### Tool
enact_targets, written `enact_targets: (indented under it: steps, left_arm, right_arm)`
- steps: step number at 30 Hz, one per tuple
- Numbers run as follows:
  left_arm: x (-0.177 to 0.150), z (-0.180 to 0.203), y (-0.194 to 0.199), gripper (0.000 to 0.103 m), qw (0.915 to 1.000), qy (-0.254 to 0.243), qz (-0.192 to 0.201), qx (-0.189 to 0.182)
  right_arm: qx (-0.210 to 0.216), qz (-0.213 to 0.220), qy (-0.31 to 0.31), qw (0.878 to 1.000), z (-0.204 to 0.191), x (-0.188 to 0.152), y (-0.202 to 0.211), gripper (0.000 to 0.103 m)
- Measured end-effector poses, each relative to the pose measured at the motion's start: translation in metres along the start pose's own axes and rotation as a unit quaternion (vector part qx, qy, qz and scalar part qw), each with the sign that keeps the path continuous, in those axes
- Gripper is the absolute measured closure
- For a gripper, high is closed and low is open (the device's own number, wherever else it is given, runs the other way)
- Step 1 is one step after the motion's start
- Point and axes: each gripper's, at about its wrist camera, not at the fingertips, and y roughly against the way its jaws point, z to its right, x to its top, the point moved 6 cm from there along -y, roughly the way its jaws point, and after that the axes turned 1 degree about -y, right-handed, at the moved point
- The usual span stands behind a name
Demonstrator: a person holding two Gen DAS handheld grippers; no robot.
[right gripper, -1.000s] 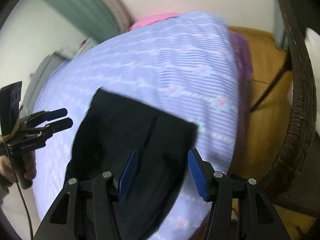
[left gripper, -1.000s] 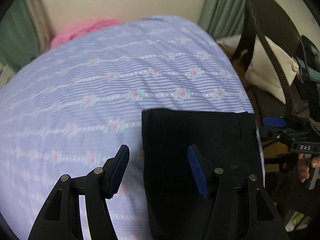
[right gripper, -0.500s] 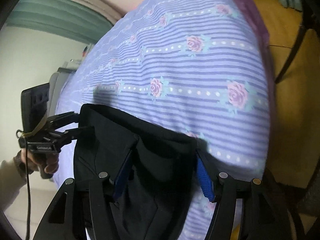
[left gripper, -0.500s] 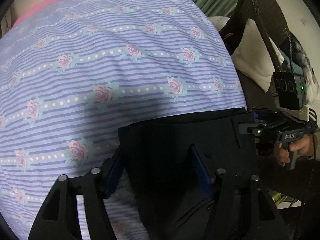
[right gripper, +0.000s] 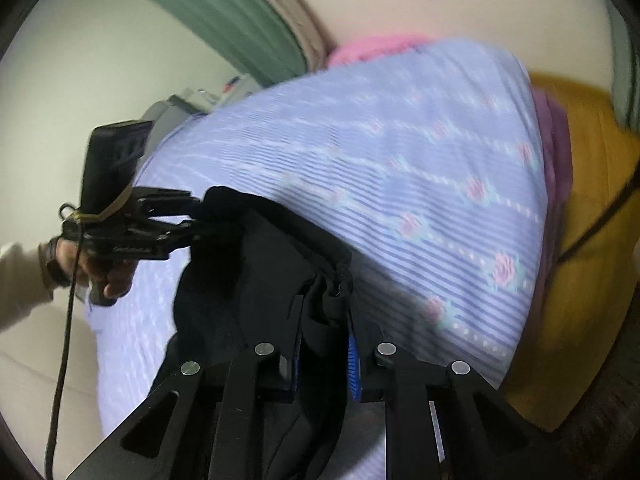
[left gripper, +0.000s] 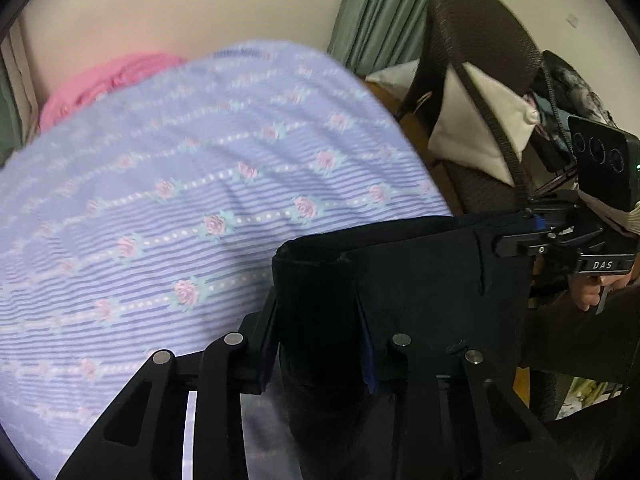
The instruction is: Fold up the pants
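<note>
The black pants [left gripper: 404, 280] hang lifted above a bed covered with a lilac rose-striped sheet [left gripper: 180, 208]. My left gripper [left gripper: 318, 344] is shut on the left corner of their raised top edge. My right gripper [right gripper: 324, 344] is shut on the other corner, where the cloth bunches between the blue pads [right gripper: 353, 354]. The right gripper also shows in the left wrist view [left gripper: 536, 232], pinching the far right corner. The left gripper also shows in the right wrist view [right gripper: 196, 216], at the pants' far left corner [right gripper: 224, 208]. The lower part of the pants is hidden below both grippers.
A pink cloth [left gripper: 104, 80] lies at the bed's far end by the wall. A dark wicker chair [left gripper: 480, 64] with a white cushion [left gripper: 476, 128] stands right of the bed. Green curtains [left gripper: 376, 16] hang behind. A wooden floor [right gripper: 592, 240] shows to the right.
Both grippers came down onto the top edge of the pants, closed on its two corners and lifted it off the sheet. The cloth now hangs stretched between them.
</note>
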Motion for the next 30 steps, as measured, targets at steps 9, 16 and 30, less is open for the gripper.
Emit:
enact_targets:
  steps: [9, 16, 30]
  left_arm:
    - [-0.066, 0.055, 0.134, 0.069, 0.9932, -0.028, 0.086, 0.074]
    - [-0.184, 0.104, 0.214, 0.069, 0.9856, -0.02, 0.116, 0.121]
    - [-0.441, 0.125, 0.184, 0.07, 0.9808, 0.086, 0.082, 0.154]
  right_arm:
    - [0.006, 0.078, 0.131, 0.988, -0.125, -0.032, 0.094, 0.085]
    - [0.011, 0.109, 0.238, 0.965, -0.233, -0.112, 0.145, 0.085]
    - [0.084, -0.005, 0.433, 0.897, -0.368, -0.34, 0.08, 0.085]
